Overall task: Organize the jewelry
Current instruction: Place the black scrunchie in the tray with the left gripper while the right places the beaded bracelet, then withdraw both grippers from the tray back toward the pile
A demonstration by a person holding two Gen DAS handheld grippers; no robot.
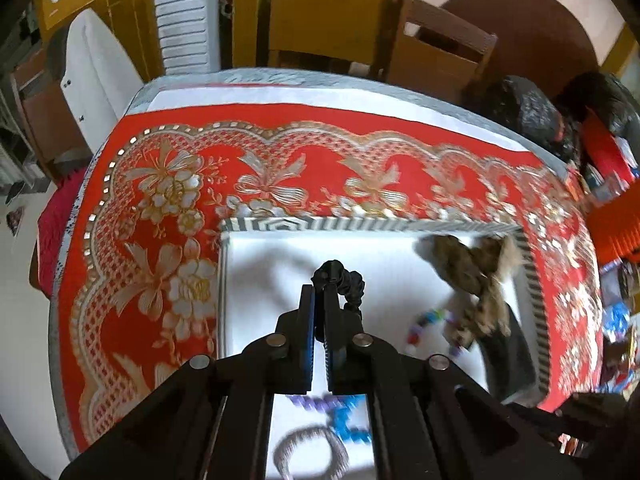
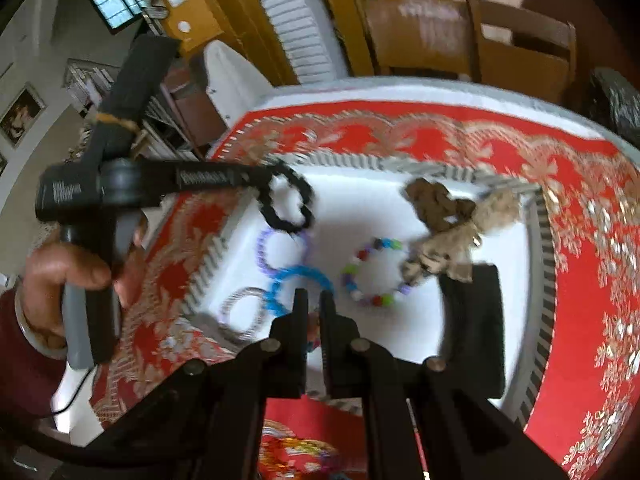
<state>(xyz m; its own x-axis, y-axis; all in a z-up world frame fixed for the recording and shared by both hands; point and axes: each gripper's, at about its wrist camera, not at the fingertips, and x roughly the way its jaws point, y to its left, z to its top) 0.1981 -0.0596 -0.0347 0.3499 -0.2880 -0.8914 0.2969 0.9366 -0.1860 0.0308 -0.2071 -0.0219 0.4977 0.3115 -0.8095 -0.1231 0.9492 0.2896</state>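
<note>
Beyond both tongs, the white tray (image 2: 400,208) already holds several bracelets; left tongs (image 1: 320,280) clamped on a black scrunchie (image 1: 352,284) over it, right tongs (image 2: 314,300) together, possibly pinching something small, so sorting looks part done.

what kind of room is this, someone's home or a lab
Most likely a lived-in home, probably a dining or living room. A table wears an ornate red tablecloth, wooden chairs stand behind it, and a framed picture hangs on the wall.
</note>
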